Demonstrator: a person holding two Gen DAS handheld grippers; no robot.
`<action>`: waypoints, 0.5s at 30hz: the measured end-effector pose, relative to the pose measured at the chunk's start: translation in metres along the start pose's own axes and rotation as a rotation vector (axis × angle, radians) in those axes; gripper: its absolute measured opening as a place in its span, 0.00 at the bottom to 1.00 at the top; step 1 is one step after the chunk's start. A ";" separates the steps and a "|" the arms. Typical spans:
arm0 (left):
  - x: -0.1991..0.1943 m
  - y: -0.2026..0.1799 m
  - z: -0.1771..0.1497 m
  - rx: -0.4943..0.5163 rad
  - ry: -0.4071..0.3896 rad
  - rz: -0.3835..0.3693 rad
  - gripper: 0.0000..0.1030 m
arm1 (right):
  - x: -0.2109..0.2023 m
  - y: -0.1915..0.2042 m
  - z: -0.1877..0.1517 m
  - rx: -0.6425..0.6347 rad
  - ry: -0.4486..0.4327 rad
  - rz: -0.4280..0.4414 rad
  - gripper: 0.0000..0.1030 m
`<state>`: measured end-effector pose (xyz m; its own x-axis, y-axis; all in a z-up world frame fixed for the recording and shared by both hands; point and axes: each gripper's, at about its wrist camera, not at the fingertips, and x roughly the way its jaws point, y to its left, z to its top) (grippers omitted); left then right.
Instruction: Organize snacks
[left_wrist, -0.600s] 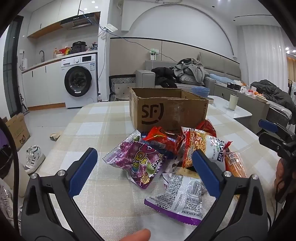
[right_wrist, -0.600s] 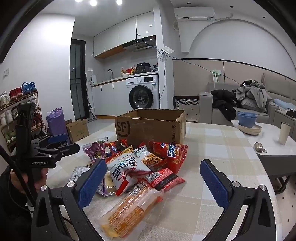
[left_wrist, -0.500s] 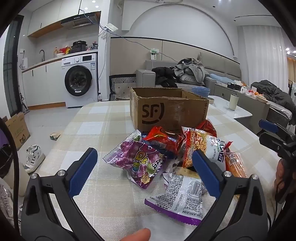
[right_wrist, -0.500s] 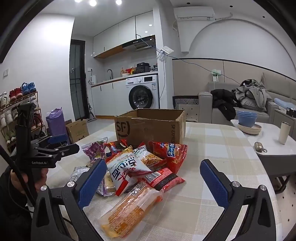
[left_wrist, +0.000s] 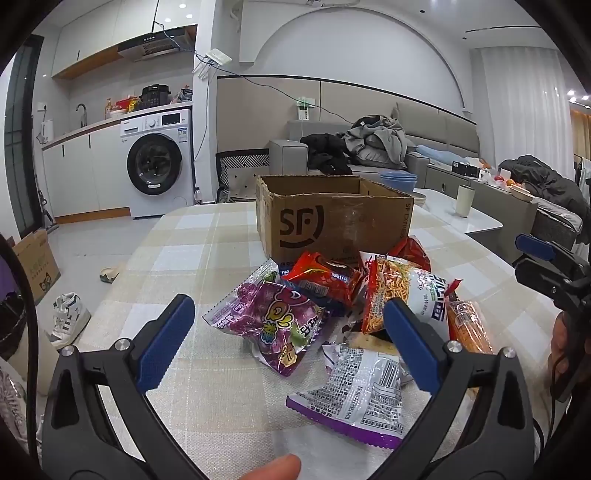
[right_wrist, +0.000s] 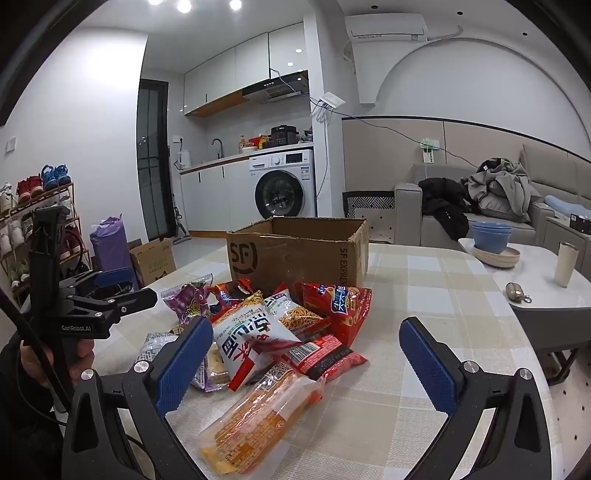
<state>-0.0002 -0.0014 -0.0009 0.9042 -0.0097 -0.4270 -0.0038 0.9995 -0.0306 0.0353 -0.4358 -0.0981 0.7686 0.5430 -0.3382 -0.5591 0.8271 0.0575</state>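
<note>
Left wrist view gives us the left gripper (left_wrist: 284, 325) with its jaws spread wide and nothing between them, hanging over the near edge of the snack pile. Just ahead lie a purple candy bag (left_wrist: 271, 325) and, nearer us, a silver and purple packet (left_wrist: 360, 400). From the right wrist view our right gripper (right_wrist: 306, 354) is equally wide and empty, poised above an orange cracker pack (right_wrist: 258, 417) and a white noodle-snack bag (right_wrist: 251, 338). All the snacks sit heaped on the checked desk (right_wrist: 424, 295), just in front of the open cardboard box (right_wrist: 299, 251), some touching its front wall.

We judge that we are at the very start: nothing is picked yet, and the box looks like the place the snacks should go, though we cannot see inside it. The next move calls for choosing one loose bag on the pile's edge, lowering a gripper over it, and closing gently, since these crinkly packets slip and crush easily.
</note>
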 end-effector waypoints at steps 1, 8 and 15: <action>0.000 0.000 0.000 -0.001 -0.001 0.000 0.99 | -0.001 -0.001 0.000 0.000 0.001 -0.001 1.00; 0.000 0.003 0.001 -0.018 0.006 0.004 0.99 | -0.005 -0.002 0.001 -0.001 0.003 -0.006 1.00; 0.001 0.004 0.001 -0.017 0.006 0.003 0.99 | -0.005 -0.001 0.001 -0.002 0.003 -0.007 1.00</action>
<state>0.0009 0.0023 -0.0001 0.9015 -0.0072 -0.4327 -0.0137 0.9989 -0.0450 0.0326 -0.4389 -0.0952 0.7716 0.5370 -0.3410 -0.5545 0.8305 0.0531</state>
